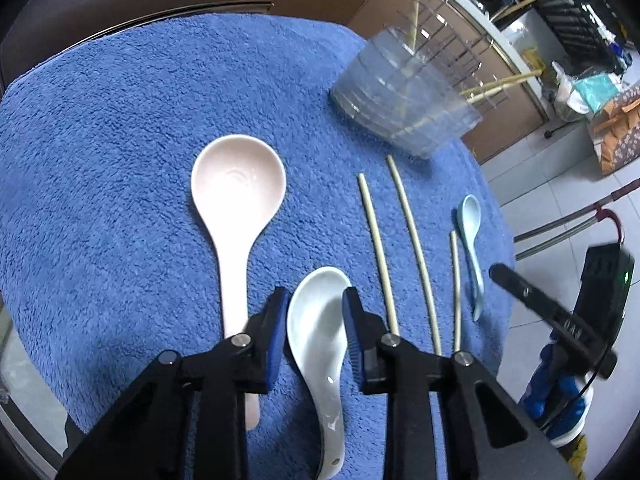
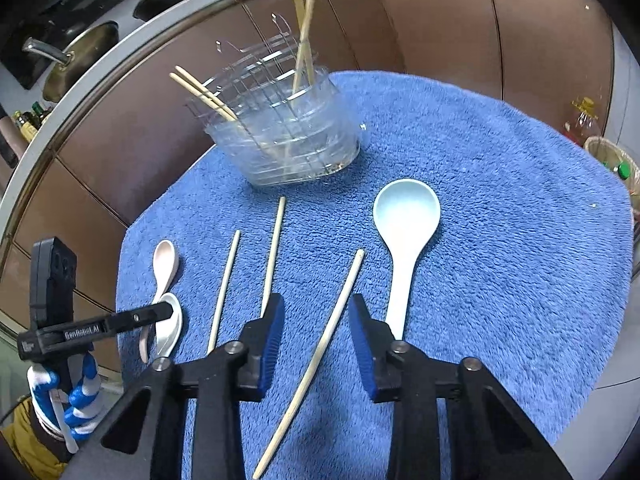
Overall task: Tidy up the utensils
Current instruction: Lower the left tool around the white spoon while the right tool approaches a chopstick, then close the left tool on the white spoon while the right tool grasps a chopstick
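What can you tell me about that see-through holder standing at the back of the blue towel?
The holder is a clear plastic tub with ribbed walls and a thin wire grid rising above its rim. It stands upright near the far edge of the towel. Chopsticks already stand in it, some upright, others leaning out over the rim. Neither gripper touches it; loose utensils lie on the towel in front.

blue fluffy towel [image 1: 120, 140], pale pink ladle [image 1: 236, 208], white spoon [image 1: 316, 340], light blue spoon [image 1: 472, 236], beige chopsticks [image 1: 378, 256], clear holder [image 1: 404, 100]
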`<state>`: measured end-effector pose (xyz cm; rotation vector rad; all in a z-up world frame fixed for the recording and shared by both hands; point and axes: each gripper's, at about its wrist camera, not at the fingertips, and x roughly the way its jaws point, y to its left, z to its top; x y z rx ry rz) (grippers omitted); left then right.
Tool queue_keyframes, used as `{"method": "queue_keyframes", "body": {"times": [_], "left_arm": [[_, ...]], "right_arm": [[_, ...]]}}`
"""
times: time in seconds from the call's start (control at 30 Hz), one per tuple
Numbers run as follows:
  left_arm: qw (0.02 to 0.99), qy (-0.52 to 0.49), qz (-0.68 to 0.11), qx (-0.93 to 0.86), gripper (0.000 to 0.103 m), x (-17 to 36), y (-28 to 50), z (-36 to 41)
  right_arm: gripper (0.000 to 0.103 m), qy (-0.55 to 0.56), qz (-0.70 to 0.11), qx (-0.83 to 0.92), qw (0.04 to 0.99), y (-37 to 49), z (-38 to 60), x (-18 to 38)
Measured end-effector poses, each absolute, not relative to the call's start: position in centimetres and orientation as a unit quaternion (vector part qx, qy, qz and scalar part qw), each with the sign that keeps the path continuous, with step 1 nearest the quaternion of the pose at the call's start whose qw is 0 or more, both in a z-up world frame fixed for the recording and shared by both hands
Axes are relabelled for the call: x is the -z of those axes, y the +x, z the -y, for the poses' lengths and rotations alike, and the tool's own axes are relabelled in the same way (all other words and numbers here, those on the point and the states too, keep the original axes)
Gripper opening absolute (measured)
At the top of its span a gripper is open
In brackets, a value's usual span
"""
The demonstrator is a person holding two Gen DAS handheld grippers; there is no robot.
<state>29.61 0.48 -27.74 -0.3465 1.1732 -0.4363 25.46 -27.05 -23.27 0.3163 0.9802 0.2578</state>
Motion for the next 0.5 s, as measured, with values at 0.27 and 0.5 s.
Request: {"method": "queue_keyframes", "body": {"times": [0.27,0.5], "left_arm": [[0.793,-0.137,-0.557,0.206,0.024,27.7,30.3,0.1],[0.791,-0.125,-0.56,0.211,0.02,27.6,30.6,0.1]], "right_arm": [[0.025,0.131,-0.521,-0.107,0.837,28.8,26.9,24.5],[0.025,0.093,-0.553,-0.079,0.824,30.5,25.9,25.5]]}}
